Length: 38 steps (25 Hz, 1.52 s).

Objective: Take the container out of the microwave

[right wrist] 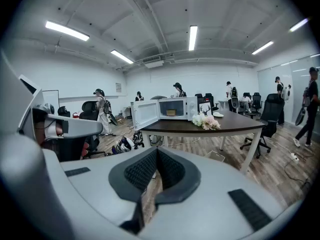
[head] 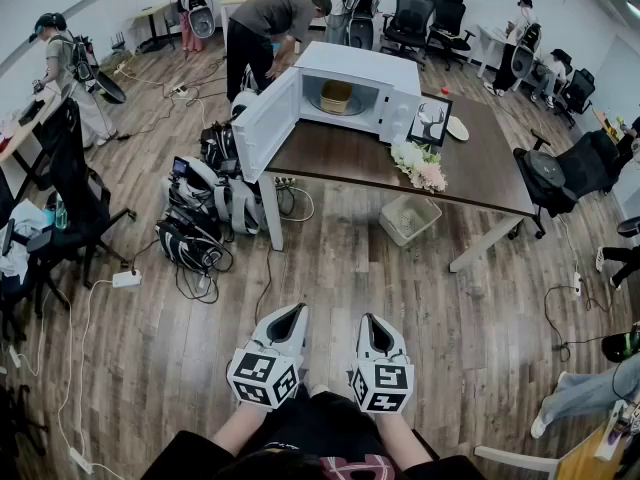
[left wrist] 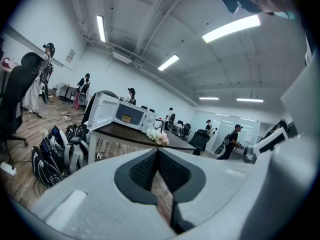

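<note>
A white microwave [head: 372, 90] stands on a dark table [head: 490, 173] far ahead of me, with its door [head: 264, 124] swung open to the left. Inside it sits a tan container [head: 336, 96], also visible as the container [right wrist: 171, 112] in the right gripper view and the container [left wrist: 127, 118] in the left gripper view. My left gripper [head: 291, 314] and right gripper [head: 371, 320] are held side by side low in front of me, well short of the table. Both are shut with nothing between the jaws.
White flowers [head: 420, 165], a picture frame [head: 431, 120] and a plate [head: 457, 128] lie on the table right of the microwave. A basket [head: 409, 218] sits under the table. Bags [head: 200, 218] and cables lie on the wood floor to the left. Office chairs and several people stand around the room.
</note>
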{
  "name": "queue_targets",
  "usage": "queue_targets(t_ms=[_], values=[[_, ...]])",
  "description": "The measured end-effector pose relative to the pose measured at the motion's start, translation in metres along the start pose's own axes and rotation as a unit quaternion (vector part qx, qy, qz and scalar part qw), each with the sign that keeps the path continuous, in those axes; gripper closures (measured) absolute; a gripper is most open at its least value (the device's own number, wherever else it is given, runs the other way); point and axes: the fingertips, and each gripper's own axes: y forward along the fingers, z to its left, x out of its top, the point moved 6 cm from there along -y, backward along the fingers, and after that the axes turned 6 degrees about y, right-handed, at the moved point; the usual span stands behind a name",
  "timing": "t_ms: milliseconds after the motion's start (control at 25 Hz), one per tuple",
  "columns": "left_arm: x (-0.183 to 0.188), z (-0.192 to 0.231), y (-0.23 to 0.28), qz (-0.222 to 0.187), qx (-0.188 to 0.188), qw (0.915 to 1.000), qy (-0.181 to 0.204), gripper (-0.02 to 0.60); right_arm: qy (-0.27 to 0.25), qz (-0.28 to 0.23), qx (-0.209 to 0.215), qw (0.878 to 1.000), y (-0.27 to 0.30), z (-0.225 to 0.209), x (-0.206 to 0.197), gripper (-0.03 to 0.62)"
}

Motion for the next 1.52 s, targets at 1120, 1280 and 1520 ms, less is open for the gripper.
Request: queue_targets(t_ms=[1120,1280,1520], values=[[0.018,0.105,0.092,0.009,-0.015,0.9998,0.003,0.572,0.028,-0.028,-0.021,0.999,0.130,0.012,0.038,0.586],[0.022,0.112,0.128,0.012,0.001,0.9999,-0.001,0.572,0.032,-0.012,-0.009,0.999,0.167,-0.011,0.047,0.586],[0.036,0.119,0.197,0.008,0.041,0.9991,-0.005,0.572,0.009,0.001,0.016,1.000,0.232,-0.055,0.079,0.586]])
